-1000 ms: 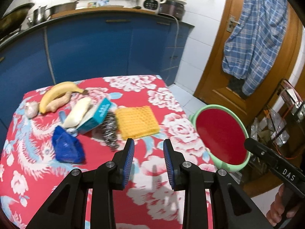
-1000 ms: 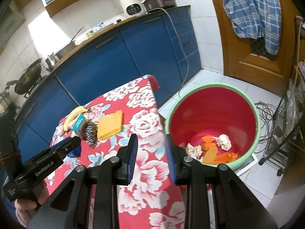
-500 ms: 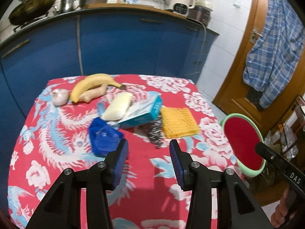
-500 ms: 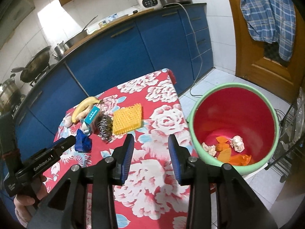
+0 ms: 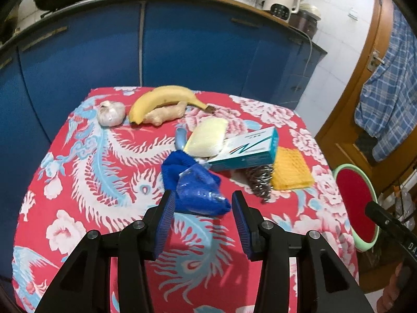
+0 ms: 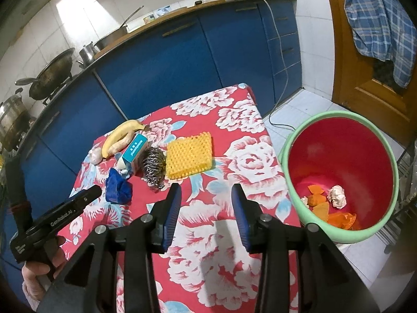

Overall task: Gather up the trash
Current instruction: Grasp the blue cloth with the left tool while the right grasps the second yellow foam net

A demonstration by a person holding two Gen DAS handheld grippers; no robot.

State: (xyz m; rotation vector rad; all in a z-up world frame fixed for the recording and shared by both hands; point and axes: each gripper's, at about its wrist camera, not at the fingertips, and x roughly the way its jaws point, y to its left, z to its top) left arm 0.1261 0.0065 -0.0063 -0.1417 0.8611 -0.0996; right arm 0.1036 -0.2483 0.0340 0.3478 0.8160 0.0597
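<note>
Crumpled blue wrapper lies between the spread-apart left tool, toothpaste box behind; right tool also gapes.

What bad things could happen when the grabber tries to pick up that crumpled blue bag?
1. The blue bag lies against the teal box and steel scrubber; closing the open left gripper might nudge or drag them.
2. The bag looks thin and crinkly, so it could slip from the pads.
3. The bin stands on the floor beyond the table edge; a loose grip could drop the bag short.
</note>
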